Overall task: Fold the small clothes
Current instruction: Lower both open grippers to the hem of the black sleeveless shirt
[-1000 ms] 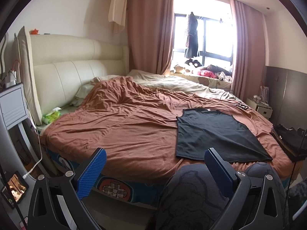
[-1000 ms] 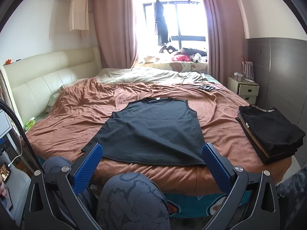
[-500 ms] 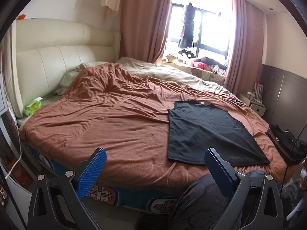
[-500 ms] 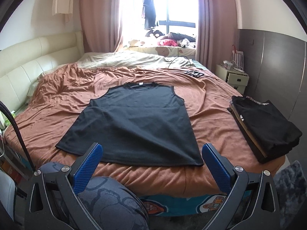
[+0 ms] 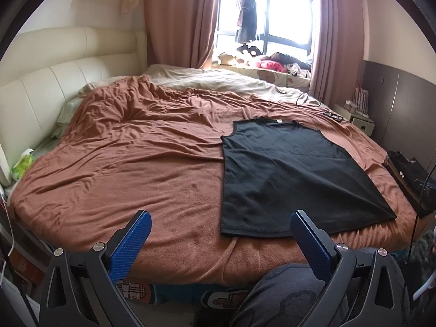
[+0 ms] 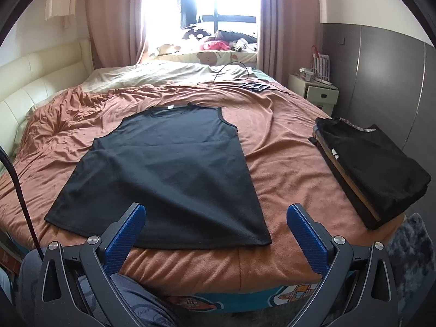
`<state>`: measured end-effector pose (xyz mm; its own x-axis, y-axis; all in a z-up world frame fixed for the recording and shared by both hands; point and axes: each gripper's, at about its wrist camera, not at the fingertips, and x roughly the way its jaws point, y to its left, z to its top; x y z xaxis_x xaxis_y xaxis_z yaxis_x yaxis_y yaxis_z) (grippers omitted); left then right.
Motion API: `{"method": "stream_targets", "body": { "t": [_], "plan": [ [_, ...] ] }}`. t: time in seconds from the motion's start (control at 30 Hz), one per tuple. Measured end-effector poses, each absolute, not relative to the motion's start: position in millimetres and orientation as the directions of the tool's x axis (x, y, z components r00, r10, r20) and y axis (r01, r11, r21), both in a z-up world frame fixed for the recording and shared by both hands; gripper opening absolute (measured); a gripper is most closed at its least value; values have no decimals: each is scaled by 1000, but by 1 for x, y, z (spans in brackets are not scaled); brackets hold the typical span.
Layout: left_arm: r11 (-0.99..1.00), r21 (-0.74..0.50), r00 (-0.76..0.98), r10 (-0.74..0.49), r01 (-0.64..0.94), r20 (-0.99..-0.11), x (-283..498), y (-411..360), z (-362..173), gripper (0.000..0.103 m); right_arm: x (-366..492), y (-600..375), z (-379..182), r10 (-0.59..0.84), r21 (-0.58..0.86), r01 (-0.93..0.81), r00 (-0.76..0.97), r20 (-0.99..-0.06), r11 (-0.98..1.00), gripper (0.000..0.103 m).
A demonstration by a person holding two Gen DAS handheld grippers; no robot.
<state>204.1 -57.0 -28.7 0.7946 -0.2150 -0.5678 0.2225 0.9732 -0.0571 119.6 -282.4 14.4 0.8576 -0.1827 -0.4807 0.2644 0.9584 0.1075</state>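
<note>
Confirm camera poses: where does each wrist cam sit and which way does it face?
Left wrist: on the open left gripper off the bed's near edge, left of the flat black sleeveless top, facing the window; patterned grey trouser knee shows.
Right wrist: on the open right gripper over the top's hem, facing the window; knee lower left.
Shared: the top, rust-brown blanket, folded dark clothes stack.

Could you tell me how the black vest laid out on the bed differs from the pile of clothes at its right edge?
The black vest lies spread flat in one layer; the pile is folded and stacked. The vest sits mid-bed, the pile at the bed's edge. Both rest on the brown blanket, untouched by either gripper.
</note>
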Motion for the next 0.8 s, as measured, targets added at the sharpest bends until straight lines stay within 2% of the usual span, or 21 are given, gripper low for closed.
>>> {"method": "stream_targets", "body": {
  "t": [0.63,0.73,0.8],
  "plan": [
    [961,-117,619,-253,252,-744,304,-90,-100,69,177,-336,-27,-226,131,359,789,-571,924,103],
    [955,-120,590,-264,273,-763,314,-97,-111,64,185,-341,-37,-215,141,360,780,-588,922,96],
    [949,-131,570,-279,288,-773,321,-101,-117,60,192,-346,-45,-188,160,351,771,-609,922,85]
  ]
}}
